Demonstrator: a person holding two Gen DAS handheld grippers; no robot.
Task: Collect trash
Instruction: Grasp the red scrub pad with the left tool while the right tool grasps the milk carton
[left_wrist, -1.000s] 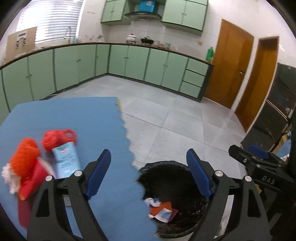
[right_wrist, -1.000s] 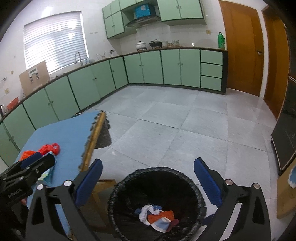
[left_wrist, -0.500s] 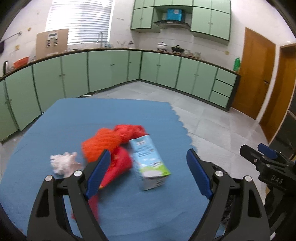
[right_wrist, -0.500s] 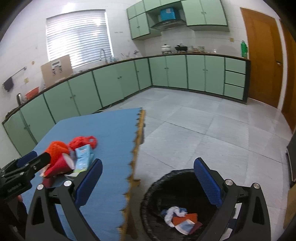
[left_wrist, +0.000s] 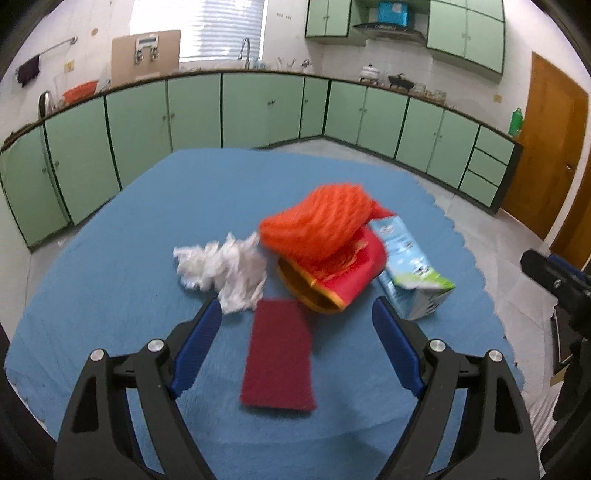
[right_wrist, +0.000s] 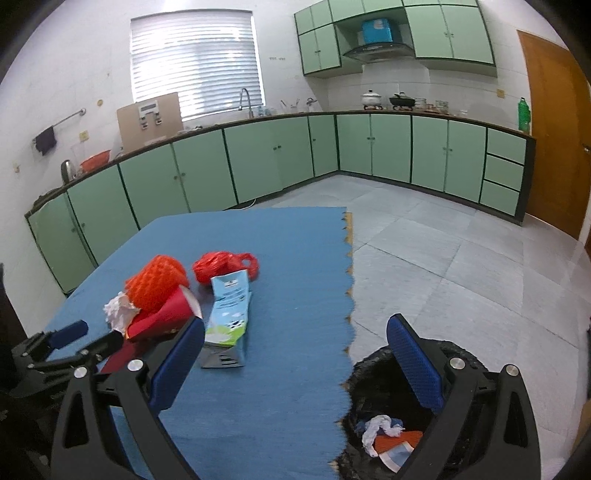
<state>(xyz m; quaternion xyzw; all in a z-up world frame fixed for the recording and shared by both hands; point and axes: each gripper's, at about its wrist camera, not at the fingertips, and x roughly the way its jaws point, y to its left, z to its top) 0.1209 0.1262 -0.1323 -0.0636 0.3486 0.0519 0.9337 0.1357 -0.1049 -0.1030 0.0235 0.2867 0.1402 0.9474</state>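
Left wrist view: the left claw (left_wrist: 297, 328) hangs above the blue surface (left_wrist: 110, 295) with its blue-padded jaws spread wide and nothing between the pads. Nearest, between the jaws, lies a flat dark red piece (left_wrist: 279, 362). Just beyond it sits a red paper cup (left_wrist: 347, 273) on its side, with an orange mesh wrap (left_wrist: 321, 221) lying on top of it. A crumpled white wad (left_wrist: 225, 266) lies to the left of the cup, and a light blue carton (left_wrist: 410, 269) lies to its right. The right claw (right_wrist: 295, 354) is likewise wide open and holds nothing. In the right wrist view, a red plastic bag (right_wrist: 221, 264) rests just beyond the carton. A black-lined trash bin (right_wrist: 391, 417) stands on the floor at the surface's right edge, holding a few scraps. Green cabinets (right_wrist: 277, 158) line the far wall.
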